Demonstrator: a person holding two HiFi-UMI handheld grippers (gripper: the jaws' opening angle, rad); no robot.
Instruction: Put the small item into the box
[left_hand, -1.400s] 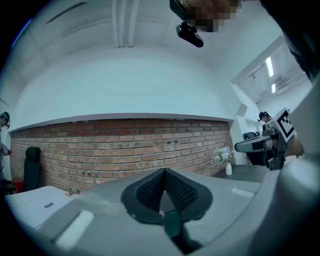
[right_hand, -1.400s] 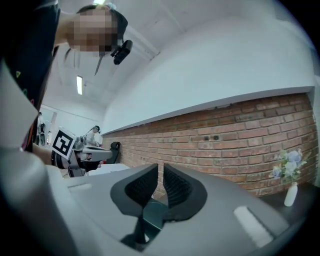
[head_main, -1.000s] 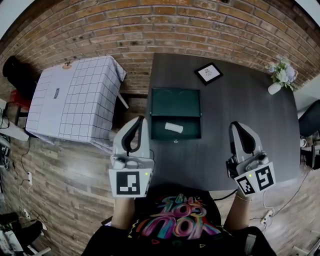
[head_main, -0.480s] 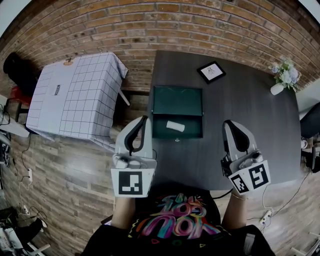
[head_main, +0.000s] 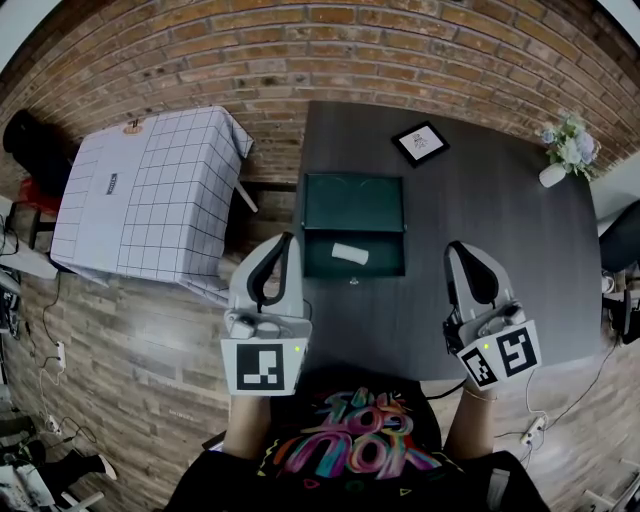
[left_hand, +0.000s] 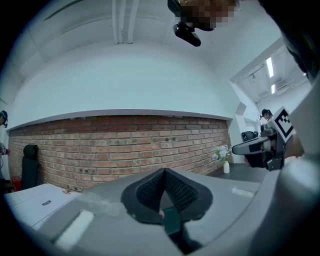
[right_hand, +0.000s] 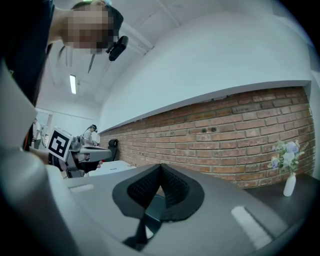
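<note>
While the left claw (head_main: 283, 241) and right claw (head_main: 462, 249) are pressed together, shirt lettering (head_main: 350, 445) is illegible.

The head view looks steeply down from above the person onto the dark table (head_main: 500, 250), with the left gripper (head_main: 285, 242) and right gripper (head_main: 458, 250) low in frame. Each gripper view sits close behind its own jaws and faces roughly level toward the brick wall (left_hand: 125, 145). All three views share that wall and the flower vase (left_hand: 226, 166); each gripper view catches the other gripper at its edge
</note>
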